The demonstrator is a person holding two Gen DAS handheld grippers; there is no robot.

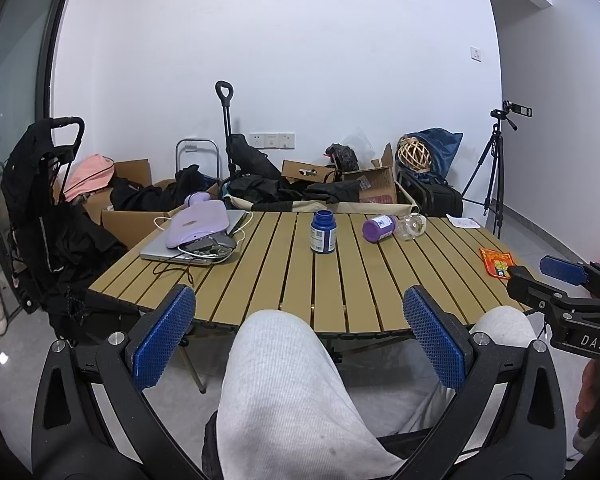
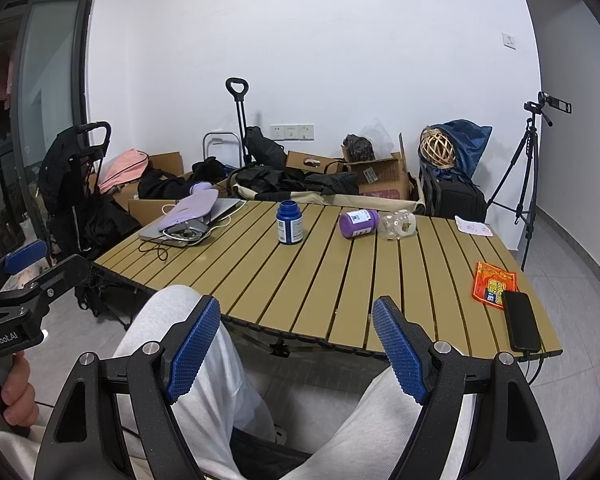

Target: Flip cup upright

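Left wrist: our left gripper (image 1: pixel 300 340) jaws spread wide, empty, above grey-trousered knees. Clear cup (image 1: pixel 411 226) lies on side at far desk (image 1: pixel 260 280) edge, touching purple bottle (image 1: pixel 379 229); its outline is faint.

Right wrist: our right gripper (image 2: pixel 298 350) jaws spread, empty. Cup (image 2: pixel 396 225) on side far off; phone (image 2: pixel 521 321) overhangs desk's near right edge.

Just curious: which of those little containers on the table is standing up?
The dark blue bottle. The purple bottle and the clear glass cup lie on their sides.

The clear cup (image 1: pixel 411 225) hides partly behind the purple bottle (image 1: pixel 377 228) (labels unreadable).
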